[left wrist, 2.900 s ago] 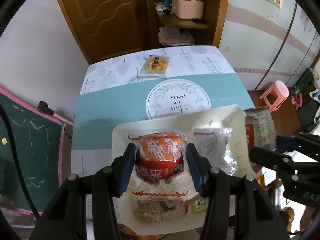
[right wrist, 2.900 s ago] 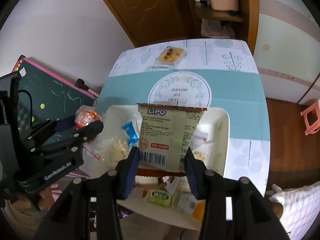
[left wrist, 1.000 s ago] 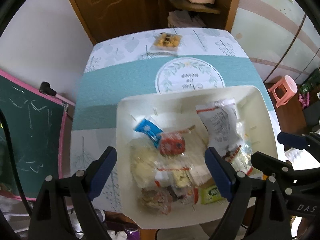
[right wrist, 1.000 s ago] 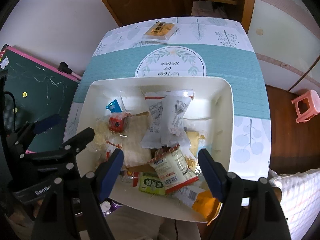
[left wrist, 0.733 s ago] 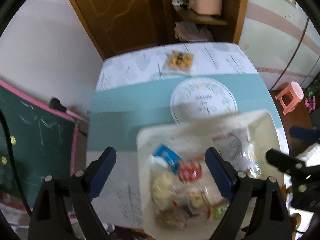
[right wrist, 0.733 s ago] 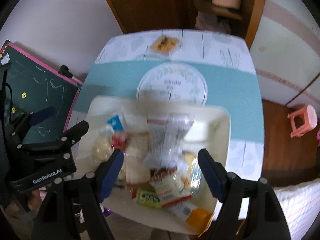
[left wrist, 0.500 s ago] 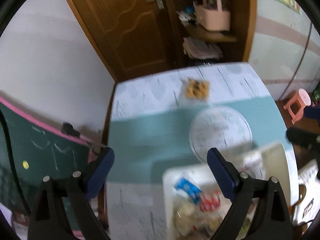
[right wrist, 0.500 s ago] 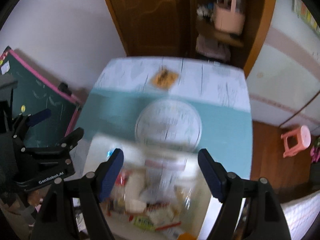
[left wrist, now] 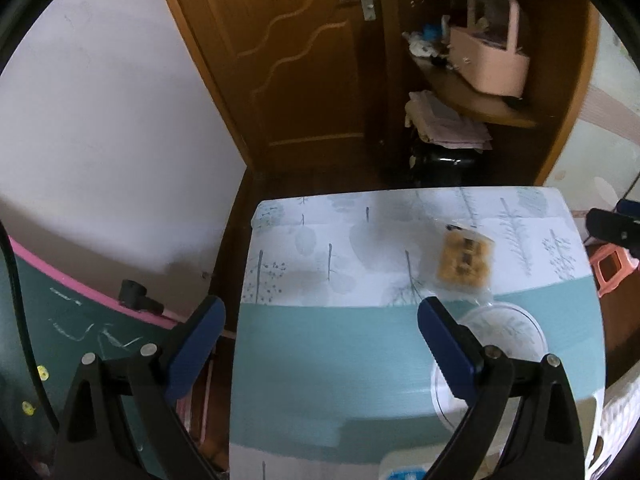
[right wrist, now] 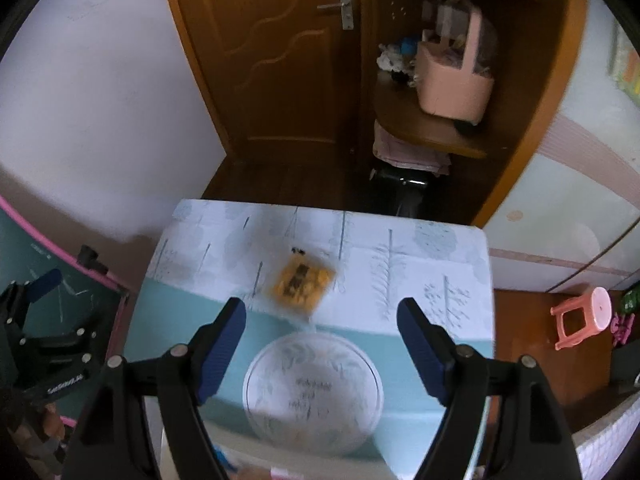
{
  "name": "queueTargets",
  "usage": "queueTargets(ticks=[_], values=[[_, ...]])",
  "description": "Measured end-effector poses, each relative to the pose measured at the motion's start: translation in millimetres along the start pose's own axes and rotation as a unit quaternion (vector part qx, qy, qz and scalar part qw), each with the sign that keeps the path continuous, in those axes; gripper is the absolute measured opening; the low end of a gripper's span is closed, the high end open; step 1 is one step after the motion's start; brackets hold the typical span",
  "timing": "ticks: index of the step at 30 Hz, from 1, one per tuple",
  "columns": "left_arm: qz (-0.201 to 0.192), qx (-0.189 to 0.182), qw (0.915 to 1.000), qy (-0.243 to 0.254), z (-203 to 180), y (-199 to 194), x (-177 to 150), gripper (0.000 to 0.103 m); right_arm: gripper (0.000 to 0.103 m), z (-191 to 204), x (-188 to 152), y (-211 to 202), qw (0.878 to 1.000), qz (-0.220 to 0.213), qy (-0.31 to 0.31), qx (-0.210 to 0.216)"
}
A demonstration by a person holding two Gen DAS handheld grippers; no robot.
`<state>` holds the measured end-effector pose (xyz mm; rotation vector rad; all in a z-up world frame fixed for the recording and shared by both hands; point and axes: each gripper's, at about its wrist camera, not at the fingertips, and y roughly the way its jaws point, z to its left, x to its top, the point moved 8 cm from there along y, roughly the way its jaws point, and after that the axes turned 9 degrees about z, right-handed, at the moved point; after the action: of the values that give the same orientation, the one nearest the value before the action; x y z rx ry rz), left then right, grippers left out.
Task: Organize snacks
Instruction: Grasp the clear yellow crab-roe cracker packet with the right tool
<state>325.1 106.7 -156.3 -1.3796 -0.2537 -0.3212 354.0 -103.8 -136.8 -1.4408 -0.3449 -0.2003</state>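
Swung up off the snack tray, both grippers' fingers spread and empty, left gripper (left wrist: 320,340), right gripper (right wrist: 321,336), wrapped yellow snack (right wrist: 301,279) alone on far surface (left wrist: 320,360), pink basket (right wrist: 452,80) on shelf behind.

Setting: a room in a home. Indicators: a panelled wooden door (right wrist: 276,60) with lever handle; a wooden shelf alcove holding a pink basket (right wrist: 454,80) and folded linens (left wrist: 448,124); a pink plastic stool (right wrist: 584,316); a chalkboard (left wrist: 68,344); a worktop under a leaf-printed tablecloth (left wrist: 400,360).
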Motion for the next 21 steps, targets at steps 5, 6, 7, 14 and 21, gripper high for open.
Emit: queueTargets(ticks=[5, 6, 7, 14, 21], values=[[0.022, -0.011, 0.9994, -0.023, 4, 57, 18, 0.097, 0.099, 3, 22, 71, 0.999, 0.028, 0.033, 0.029], [0.028, -0.011, 0.9991, -0.03, 5, 70, 21, 0.097, 0.099, 3, 24, 87, 0.998, 0.037, 0.044, 0.027], [0.034, -0.009, 0.9987, -0.038, 6, 82, 23, 0.097, 0.099, 3, 24, 101, 0.997, 0.045, 0.053, 0.024], [0.057, 0.0, 0.9951, -0.081, 17, 147, 26, 0.097, 0.1, -5, 14, 191, 0.988, 0.104, 0.112, -0.003], [0.072, 0.003, 0.9933, -0.091, 10, 182, 24, 0.097, 0.103, 8, 5, 231, 0.984, 0.13, 0.12, -0.009]])
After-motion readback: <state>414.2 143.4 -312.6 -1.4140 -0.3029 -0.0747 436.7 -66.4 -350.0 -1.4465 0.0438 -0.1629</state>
